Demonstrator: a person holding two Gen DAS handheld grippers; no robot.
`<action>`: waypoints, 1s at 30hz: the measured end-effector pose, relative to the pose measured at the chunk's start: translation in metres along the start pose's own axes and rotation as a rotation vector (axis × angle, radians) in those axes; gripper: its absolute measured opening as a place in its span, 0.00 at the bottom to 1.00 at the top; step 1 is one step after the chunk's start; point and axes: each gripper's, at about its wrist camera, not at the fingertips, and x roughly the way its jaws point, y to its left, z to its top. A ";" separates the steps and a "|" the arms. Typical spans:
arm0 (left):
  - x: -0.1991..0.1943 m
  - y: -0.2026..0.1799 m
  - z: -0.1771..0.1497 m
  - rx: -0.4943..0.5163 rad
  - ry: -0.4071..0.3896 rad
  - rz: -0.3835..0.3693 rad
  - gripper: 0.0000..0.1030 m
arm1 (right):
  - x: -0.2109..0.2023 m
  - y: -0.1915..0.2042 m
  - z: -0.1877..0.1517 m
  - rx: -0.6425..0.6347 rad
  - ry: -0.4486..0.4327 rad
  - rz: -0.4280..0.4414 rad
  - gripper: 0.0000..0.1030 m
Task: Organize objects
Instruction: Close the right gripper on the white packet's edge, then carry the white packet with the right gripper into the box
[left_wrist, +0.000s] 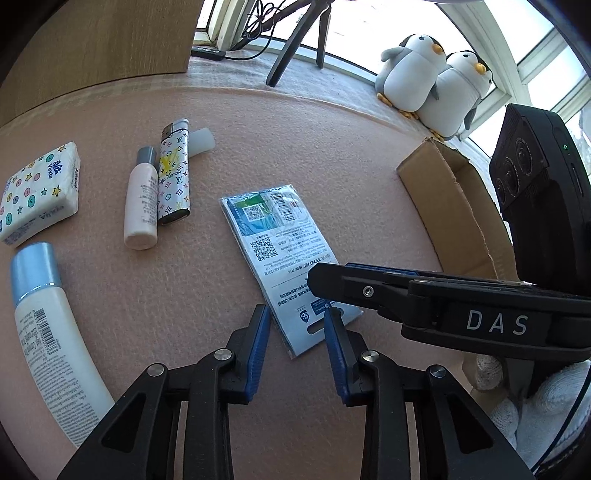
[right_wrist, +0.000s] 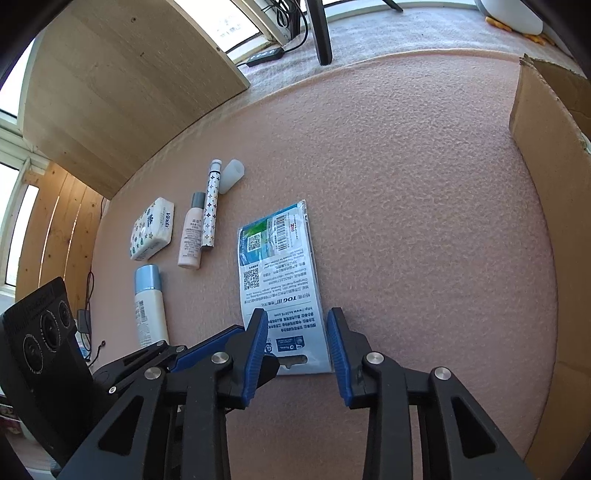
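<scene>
The flat packet (right_wrist: 279, 280) lies on the pink mat (right_wrist: 406, 184), its long side pointing away from both grippers. Its near end sits between the wide-open fingers of the right gripper (right_wrist: 297, 345). The left gripper (left_wrist: 295, 347), also wide open, is beside it. The packet is shiny, with blue print and 2 square codes.

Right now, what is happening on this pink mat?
A person holds two claws over a flat plastic packet lying on the mat. The left claw and right claw are both open at its near end. Bottles, a lighter and a tissue pack lie untouched; a cardboard box waits at the right.
</scene>
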 end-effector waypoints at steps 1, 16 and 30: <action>0.000 -0.001 0.000 0.002 0.001 0.002 0.31 | 0.000 0.000 -0.001 -0.003 0.000 -0.001 0.29; -0.015 -0.029 -0.017 0.059 -0.031 0.043 0.24 | -0.021 -0.006 -0.023 0.009 -0.056 -0.016 0.25; -0.029 -0.055 -0.029 0.116 -0.048 0.044 0.22 | -0.042 -0.017 -0.046 0.040 -0.092 -0.010 0.22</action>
